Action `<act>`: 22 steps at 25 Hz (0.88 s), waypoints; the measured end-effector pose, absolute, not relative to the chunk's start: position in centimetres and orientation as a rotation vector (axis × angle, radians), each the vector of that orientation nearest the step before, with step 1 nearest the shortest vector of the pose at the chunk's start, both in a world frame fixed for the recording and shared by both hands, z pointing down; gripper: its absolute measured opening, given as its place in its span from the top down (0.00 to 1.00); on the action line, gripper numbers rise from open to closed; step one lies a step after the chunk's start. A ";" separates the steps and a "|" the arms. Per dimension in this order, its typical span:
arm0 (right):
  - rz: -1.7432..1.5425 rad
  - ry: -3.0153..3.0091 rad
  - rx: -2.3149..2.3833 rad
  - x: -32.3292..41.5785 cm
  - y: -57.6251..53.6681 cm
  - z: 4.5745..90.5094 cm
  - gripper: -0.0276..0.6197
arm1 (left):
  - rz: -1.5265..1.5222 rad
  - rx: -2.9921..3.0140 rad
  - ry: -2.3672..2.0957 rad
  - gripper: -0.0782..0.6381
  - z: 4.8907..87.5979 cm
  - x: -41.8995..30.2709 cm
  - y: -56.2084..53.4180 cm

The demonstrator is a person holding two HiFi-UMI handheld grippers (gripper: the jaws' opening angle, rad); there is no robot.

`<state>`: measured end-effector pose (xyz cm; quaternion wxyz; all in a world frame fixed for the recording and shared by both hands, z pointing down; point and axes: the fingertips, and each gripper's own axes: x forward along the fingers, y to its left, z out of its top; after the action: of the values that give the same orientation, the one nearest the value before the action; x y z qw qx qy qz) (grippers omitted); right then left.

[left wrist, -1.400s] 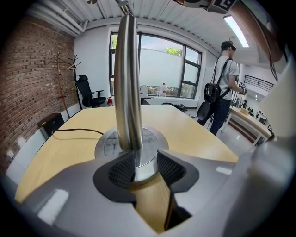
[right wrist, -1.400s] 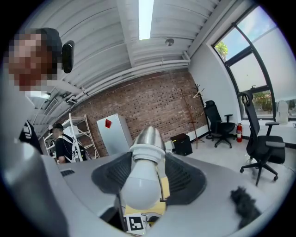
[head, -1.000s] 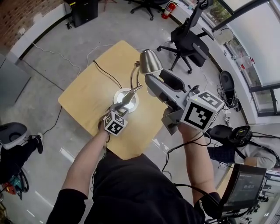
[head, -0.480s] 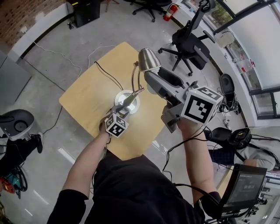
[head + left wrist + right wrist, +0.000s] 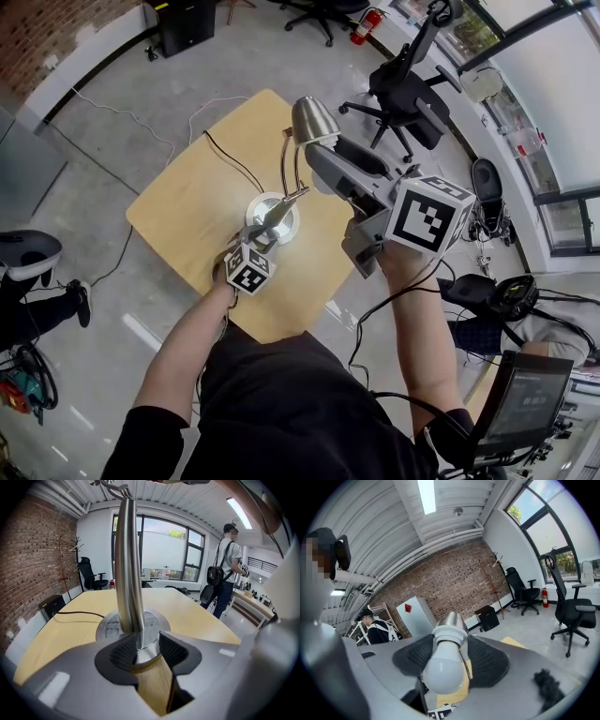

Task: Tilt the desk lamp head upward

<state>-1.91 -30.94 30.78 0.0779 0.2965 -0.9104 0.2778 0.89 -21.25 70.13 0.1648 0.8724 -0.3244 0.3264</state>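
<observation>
Pale wooden table (image 5: 187, 202) on a grey concrete office floor, seen from above your head, with the desk lamp standing near the table's middle. Your left gripper (image 5: 267, 222) angles steeply down to the lamp's round base (image 5: 284, 228); its ribbed pads are closed on the foot of the chrome stem (image 5: 127, 573), pinning the lamp in place. The stem rises from there and curves over to the metal lamp head (image 5: 314, 119), which sits high above the table, beyond the base. Your right gripper (image 5: 322, 148) is the one at the head: your right forearm reaches forward over the table's near edge, with the gripper pointing only slightly below level. The head lies straight ahead between its jaws, which stand moderately wide and press on its sides. The white bulb (image 5: 443, 672) faces back at that gripper's camera, so the head's long axis runs roughly along the gripper's own line. Tilting upward looks to be a matter of the right wrist lifting while the left holds firm.
</observation>
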 end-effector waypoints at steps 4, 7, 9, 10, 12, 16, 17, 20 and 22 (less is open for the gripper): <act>0.842 -2.727 0.883 -1.9 -31.0 30.8 0.59 | 0.936 2.493 -0.927 0.67 70.2 1.0 -21.2; 0.850 -2.726 0.880 -1.9 -31.1 30.8 0.59 | 0.943 2.503 -0.928 0.68 70.1 1.2 -21.0; 0.855 -2.725 0.879 -1.9 -31.1 30.9 0.59 | 0.947 2.507 -0.930 0.70 70.2 1.3 -20.9; 0.856 -2.726 0.879 -1.9 -31.1 30.9 0.59 | 0.945 2.505 -0.932 0.70 70.2 1.4 -20.9; 0.856 -2.728 0.879 -1.9 -31.1 30.9 0.59 | 0.940 2.498 -0.931 0.70 70.3 1.3 -21.1; 0.851 -2.736 0.874 -1.8 -31.1 31.0 0.59 | 0.948 2.490 -0.921 0.70 70.4 1.1 -21.3; 0.851 -2.740 0.873 -1.8 -31.1 31.0 0.59 | 0.954 2.489 -0.921 0.70 70.5 1.0 -21.4; 0.850 -2.752 0.878 -1.7 -31.0 31.0 0.59 | 0.971 2.467 -0.925 0.69 70.6 0.9 -21.6; 0.845 -2.757 0.888 -1.6 -31.0 31.0 0.59 | 0.957 2.429 -0.934 0.66 70.5 0.5 -21.7</act>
<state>-1.61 -30.98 30.97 0.0623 0.2937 -0.9119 0.2797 0.50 -21.65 70.49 0.1833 0.8611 -0.3312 0.3394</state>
